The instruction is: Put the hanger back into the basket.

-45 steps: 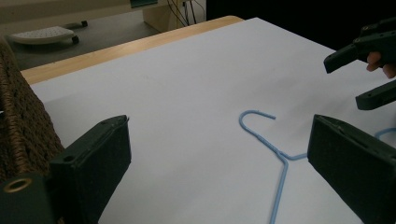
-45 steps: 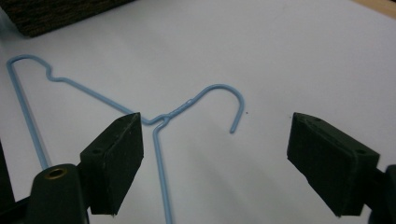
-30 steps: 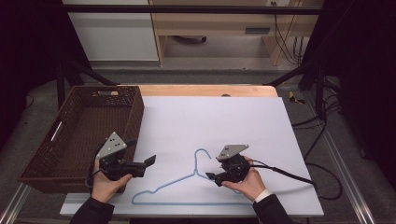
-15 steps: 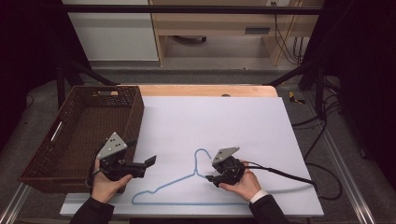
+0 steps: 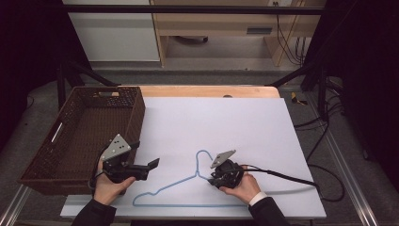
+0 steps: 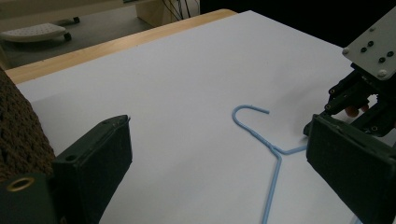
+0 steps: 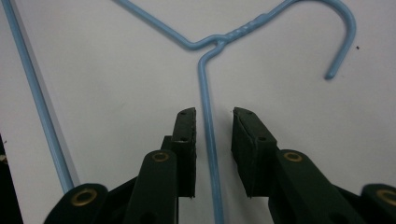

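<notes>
The blue wire hanger [image 5: 188, 188] lies flat on the white worktop [image 5: 244, 127], near the edge closest to me, with its hook [image 5: 203, 157] pointing away from me. I see in the right gripper view that one sloping wire of the hanger [image 7: 205, 116] runs down between the two fingers [image 7: 186, 140] of my right gripper [image 5: 212, 178], just below the twisted neck. The fingers have just been closing, but a narrow gap remains on both sides of the wire (the left pad is very near to it, I cannot say that it touches), so the wire is between them and not yet clamped. From above, my right hand [image 5: 242, 186] keeps this gripper low on the worktop, just beside the neck of the hanger, and the cable [image 5: 282, 176] trails to the right.

My left gripper [image 5: 153, 165] hovers near the left end of the hanger, with its fingers [image 6: 100, 163] wide apart and nothing between them. In its own view I see the hook [image 6: 250, 112] and the right gripper [image 6: 327, 123] farther off.

The brown woven basket [image 5: 80, 136] stands at the left side of the worktop, just behind my left hand [image 5: 110, 186].
</notes>
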Motion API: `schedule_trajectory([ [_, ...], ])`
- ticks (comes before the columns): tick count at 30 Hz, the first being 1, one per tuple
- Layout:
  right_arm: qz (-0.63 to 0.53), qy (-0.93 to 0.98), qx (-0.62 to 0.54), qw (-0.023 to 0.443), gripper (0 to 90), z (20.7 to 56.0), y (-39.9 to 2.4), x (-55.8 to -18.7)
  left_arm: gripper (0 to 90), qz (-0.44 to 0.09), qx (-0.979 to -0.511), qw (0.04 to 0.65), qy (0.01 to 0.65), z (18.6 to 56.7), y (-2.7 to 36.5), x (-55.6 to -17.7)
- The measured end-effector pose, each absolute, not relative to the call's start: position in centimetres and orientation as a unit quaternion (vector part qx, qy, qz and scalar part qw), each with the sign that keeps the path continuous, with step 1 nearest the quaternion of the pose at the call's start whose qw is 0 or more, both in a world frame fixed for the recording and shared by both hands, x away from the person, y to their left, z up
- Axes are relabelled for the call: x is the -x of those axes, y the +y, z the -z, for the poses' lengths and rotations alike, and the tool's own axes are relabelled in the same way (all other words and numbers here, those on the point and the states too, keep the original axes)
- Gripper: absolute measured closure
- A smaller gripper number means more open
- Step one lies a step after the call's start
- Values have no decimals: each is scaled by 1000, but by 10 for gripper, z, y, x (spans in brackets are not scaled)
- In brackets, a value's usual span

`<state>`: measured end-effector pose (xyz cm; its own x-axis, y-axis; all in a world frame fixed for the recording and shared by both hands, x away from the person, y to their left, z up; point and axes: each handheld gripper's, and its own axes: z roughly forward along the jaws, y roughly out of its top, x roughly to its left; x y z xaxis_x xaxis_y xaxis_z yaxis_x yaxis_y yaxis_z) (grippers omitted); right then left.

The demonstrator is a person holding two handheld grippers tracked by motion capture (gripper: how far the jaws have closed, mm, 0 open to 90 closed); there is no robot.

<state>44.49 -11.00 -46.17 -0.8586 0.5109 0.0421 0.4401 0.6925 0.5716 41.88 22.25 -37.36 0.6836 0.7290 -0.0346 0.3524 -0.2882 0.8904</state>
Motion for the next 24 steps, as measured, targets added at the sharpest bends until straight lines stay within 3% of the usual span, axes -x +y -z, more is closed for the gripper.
schedule_trajectory([
  [12, -279, 926, -250, 55, 825, 462, -110, -443, 69, -191, -784, 480, 345, 376, 219, -419],
  [24, -274, 930, -237, 54, 873, 462, -110, -443, 69, -187, -789, 475, 342, 377, 214, -419],
])
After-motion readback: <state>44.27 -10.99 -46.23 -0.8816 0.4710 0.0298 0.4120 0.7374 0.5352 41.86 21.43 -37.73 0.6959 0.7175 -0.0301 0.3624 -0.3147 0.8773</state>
